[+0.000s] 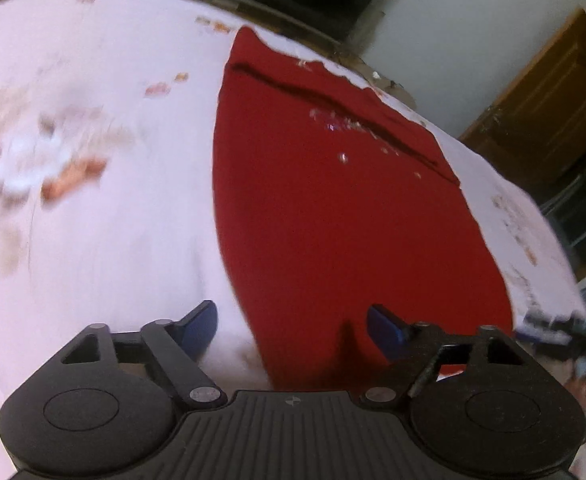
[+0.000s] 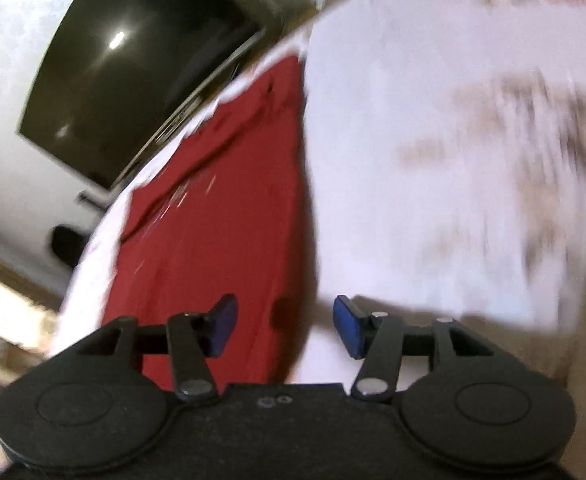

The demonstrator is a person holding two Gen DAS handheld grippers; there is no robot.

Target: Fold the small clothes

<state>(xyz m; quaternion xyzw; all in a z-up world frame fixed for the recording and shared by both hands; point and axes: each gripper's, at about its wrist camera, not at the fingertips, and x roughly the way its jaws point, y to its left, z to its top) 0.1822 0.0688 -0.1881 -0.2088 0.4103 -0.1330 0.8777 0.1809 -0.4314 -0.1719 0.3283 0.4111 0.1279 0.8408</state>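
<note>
A small red garment (image 1: 333, 216) lies flat on a white patterned cloth (image 1: 93, 200), with a fold line across its far part. My left gripper (image 1: 293, 326) is open and empty, its blue pads (image 1: 203, 322) straddling the garment's near left edge just above it. In the right wrist view the same red garment (image 2: 221, 208) runs away from me. My right gripper (image 2: 285, 324) is open and empty over the garment's near right edge. Both views are blurred.
The white cloth (image 2: 433, 160) covers a table whose edge falls off at the far side. A dark TV screen (image 2: 133, 80) stands against the wall beyond it. A wooden door (image 1: 553, 108) and a rack are off to the right.
</note>
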